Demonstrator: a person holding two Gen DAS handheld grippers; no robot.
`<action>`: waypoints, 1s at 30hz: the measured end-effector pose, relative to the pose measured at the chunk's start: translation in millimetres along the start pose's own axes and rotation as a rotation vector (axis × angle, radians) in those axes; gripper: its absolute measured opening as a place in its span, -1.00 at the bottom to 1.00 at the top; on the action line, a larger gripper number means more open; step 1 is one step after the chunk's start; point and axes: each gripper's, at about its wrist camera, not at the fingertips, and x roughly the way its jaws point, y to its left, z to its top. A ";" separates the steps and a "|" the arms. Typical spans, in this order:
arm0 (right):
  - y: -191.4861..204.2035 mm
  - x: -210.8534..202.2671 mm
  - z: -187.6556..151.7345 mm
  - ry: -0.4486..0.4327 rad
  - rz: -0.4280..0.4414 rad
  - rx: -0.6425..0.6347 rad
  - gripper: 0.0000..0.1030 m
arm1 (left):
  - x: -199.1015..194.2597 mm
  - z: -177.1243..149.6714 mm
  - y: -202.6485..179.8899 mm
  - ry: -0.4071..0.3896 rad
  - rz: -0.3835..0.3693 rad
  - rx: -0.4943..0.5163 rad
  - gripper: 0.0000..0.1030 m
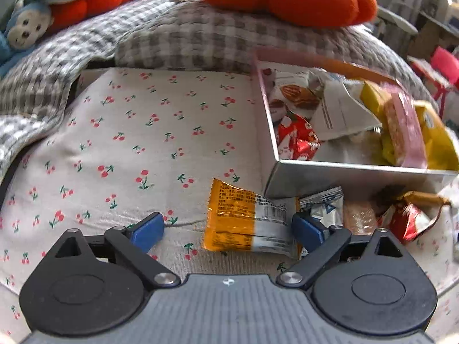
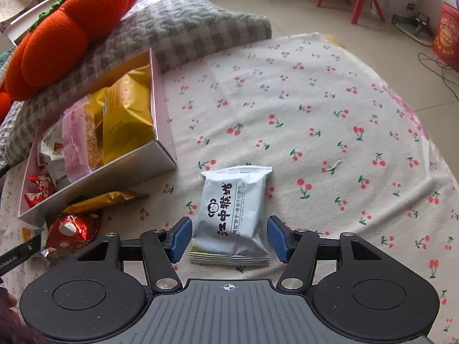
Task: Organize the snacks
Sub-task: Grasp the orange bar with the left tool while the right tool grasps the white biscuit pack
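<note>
Right gripper [image 2: 228,236] spread wide astride white biscuit packet [image 2: 231,215], gripping nothing. Left gripper [image 1: 228,233] likewise agape over orange-silver packet [image 1: 246,223]; evidently lined up for transfer into box [image 1: 330,176].

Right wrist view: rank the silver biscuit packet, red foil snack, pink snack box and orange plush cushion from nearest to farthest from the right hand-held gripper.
1. Silver biscuit packet, between the open fingers of the right hand-held gripper.
2. Red foil snack, low left.
3. Pink snack box, left.
4. Orange plush cushion, far upper left.

cherry-print cloth [image 2: 315,91], orange-and-silver packet [image 1: 243,220], grey checked pillow [image 2: 183,25]
</note>
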 end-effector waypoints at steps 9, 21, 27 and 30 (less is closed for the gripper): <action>16.6 4.3 -6.0 -0.036 -0.044 -0.081 0.16 | 2.7 0.0 -2.5 -0.003 0.005 0.020 0.81; 30.8 5.5 -6.8 -0.041 -0.036 -0.141 -0.11 | -5.2 7.5 17.3 -0.017 -0.019 -0.078 -0.39; 31.5 4.1 -6.4 -0.028 -0.007 -0.137 -0.17 | -9.6 10.2 25.0 -0.024 -0.051 -0.129 -0.58; 32.0 2.8 -7.1 -0.024 0.002 -0.133 -0.18 | -12.7 10.6 27.9 -0.029 -0.057 -0.150 -0.64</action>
